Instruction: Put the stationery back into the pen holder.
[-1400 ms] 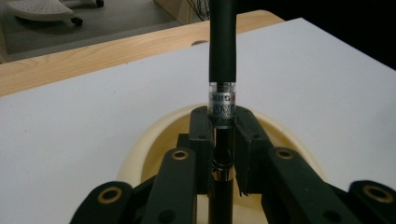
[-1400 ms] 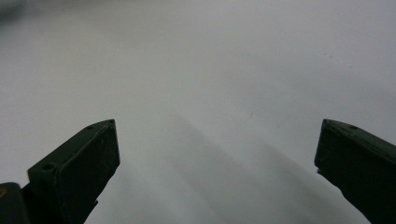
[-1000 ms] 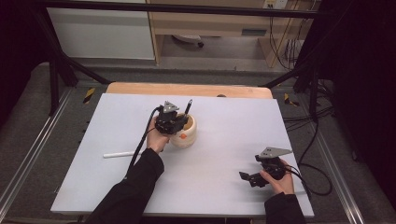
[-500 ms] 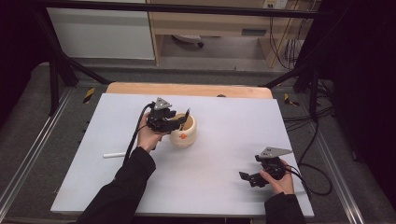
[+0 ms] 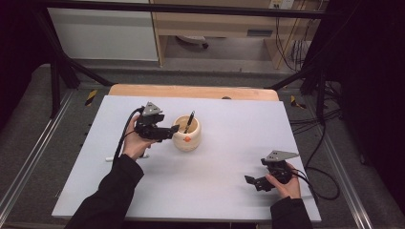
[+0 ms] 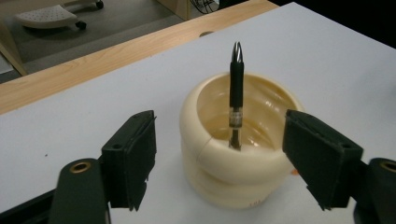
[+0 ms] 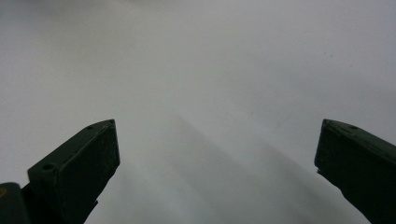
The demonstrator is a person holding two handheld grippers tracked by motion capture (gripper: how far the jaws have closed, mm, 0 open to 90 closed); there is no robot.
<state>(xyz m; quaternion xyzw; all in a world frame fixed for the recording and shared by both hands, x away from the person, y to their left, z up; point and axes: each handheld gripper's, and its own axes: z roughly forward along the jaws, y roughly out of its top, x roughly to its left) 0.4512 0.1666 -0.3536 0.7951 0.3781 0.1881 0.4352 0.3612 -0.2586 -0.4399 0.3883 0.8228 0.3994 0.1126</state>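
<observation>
Cream cup (image 5: 187, 134) with upright pen (image 5: 190, 121) blocks table (image 5: 229, 143) centre; white marker (image 5: 112, 159) left; open surface right.

A cream-coloured holder (image 5: 187, 134), round and shaped like two stacked bulging rings with a small orange mark low on its side, stands upright and open-topped on the white counter (image 5: 229, 157), slightly left of the counter's middle. A black pen (image 5: 189, 121) with a narrow pale band around its lower barrel stands inside the holder, its lower end down in the hollow and its upper end rising clear above the rim, leaning a little against the inner wall.
</observation>
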